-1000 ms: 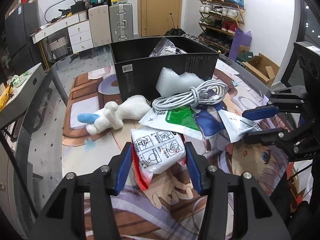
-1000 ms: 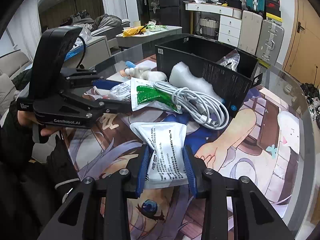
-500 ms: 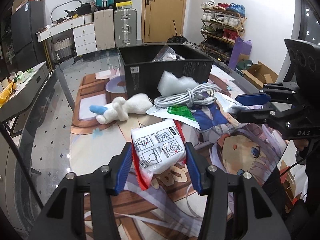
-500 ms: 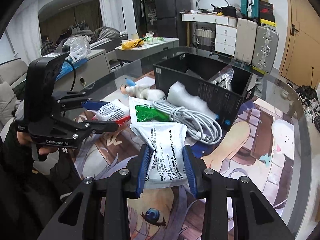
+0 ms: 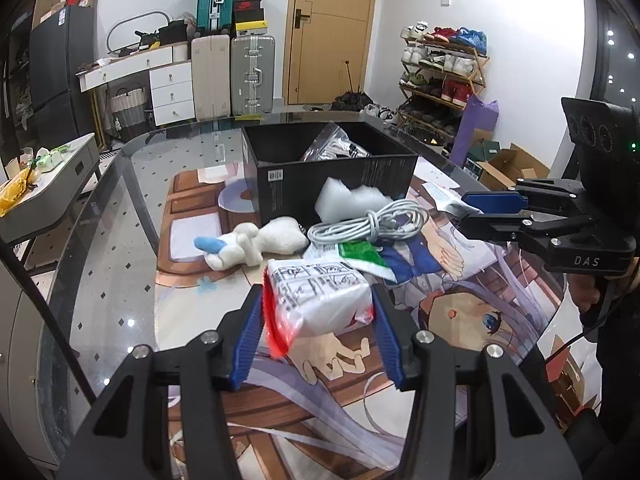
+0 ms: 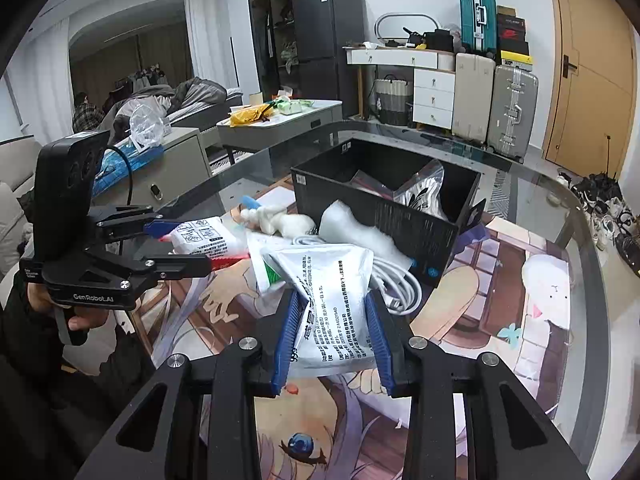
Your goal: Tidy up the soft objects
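My left gripper (image 5: 318, 320) is shut on a white soft pack with red edges (image 5: 320, 300) and holds it above the mat; it also shows in the right wrist view (image 6: 200, 236). My right gripper (image 6: 332, 320) is shut on a white printed pouch (image 6: 332, 292), also lifted. A black box (image 5: 332, 172) stands behind, with a clear bag (image 5: 332, 148) inside. In front of it lie a white plush toy (image 5: 256, 240), a foam piece (image 5: 348, 200), a coiled white cable (image 5: 372, 220) and a green-and-white packet (image 5: 356, 252).
The glass table (image 5: 100, 240) carries an anime-print mat (image 5: 440, 300). Suitcases (image 5: 252, 76), drawers and a shoe rack (image 5: 444, 80) stand along the far wall. A low grey table (image 6: 280, 124) with clutter stands to the left.
Both grippers have risen and pulled back from the table, each lifting its pack. The items on the mat have not moved.
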The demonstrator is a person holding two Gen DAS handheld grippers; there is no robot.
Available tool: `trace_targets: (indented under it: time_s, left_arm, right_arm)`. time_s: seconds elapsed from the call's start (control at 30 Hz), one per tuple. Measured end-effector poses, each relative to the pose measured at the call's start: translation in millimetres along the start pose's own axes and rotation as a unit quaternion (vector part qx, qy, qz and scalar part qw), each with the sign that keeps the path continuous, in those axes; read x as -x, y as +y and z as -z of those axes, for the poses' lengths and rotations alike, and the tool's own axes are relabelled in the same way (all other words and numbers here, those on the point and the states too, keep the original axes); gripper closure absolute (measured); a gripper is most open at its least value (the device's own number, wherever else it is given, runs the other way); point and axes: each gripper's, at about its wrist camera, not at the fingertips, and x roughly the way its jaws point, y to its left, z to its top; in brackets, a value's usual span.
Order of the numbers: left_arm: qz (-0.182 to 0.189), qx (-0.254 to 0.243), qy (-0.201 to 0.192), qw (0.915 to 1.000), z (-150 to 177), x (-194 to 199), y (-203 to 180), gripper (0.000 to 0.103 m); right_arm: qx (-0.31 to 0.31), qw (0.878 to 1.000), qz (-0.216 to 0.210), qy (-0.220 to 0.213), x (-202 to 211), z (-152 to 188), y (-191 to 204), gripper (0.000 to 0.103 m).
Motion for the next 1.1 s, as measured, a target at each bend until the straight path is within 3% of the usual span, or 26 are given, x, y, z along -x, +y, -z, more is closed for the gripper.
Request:
trace_targets:
  time_s: [0.57,1.1]
  left_arm:
    - [0.002,0.027,-0.037,0.9989,-8.9,5.5,8.6,0.052]
    - [0.013,0.028,-0.088,0.9957,-55.3,-5.3,4.2,0.052]
  right_arm:
    - [-0.021,0.999,0.032,-0.029,0.1,-13.2,-8.0,0.068]
    - [-0.039,0.996,0.065,-0.05,-1.7,-42.4,-13.5,0.068]
